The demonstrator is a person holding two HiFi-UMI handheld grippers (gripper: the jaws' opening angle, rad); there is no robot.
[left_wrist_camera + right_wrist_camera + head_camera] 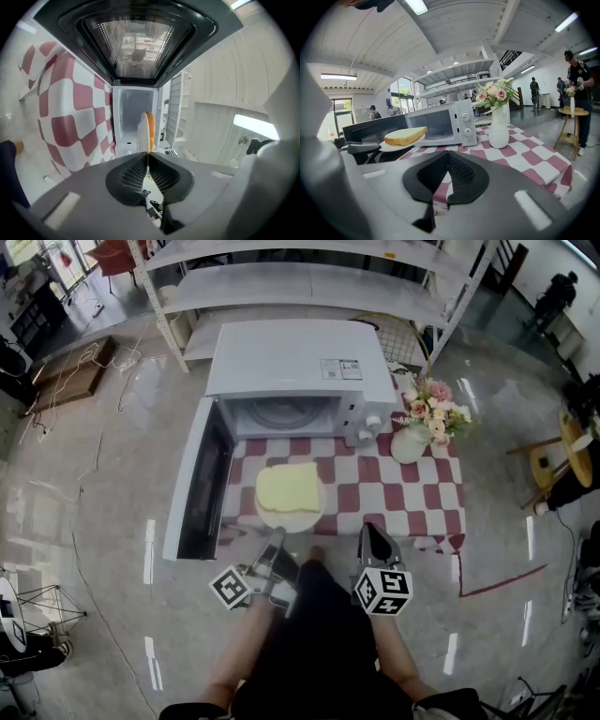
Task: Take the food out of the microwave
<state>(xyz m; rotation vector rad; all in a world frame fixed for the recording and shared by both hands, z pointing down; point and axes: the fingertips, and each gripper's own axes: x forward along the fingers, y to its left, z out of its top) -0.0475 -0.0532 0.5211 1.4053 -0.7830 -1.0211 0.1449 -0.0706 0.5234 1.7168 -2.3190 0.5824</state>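
A white plate point(291, 515) with a slice of yellow bread point(288, 487) hovers above the front of the checkered table point(403, 498), outside the microwave point(291, 362). My left gripper point(274, 540) is shut on the plate's near rim. In the left gripper view the plate point(142, 133) shows edge-on between the jaws of the left gripper point(147, 161), with the bread point(150, 131) on it. My right gripper point(375, 536) hangs to the right of the plate, shut and holding nothing. The right gripper view shows the right gripper point(448, 155), and at left the bread point(405, 135) on its plate point(393, 146).
The microwave door point(195, 486) hangs wide open to the left, beyond the table edge. A white vase of flowers point(412, 439) stands at the microwave's right. Metal shelving point(309, 282) rises behind. Stools and people are far right.
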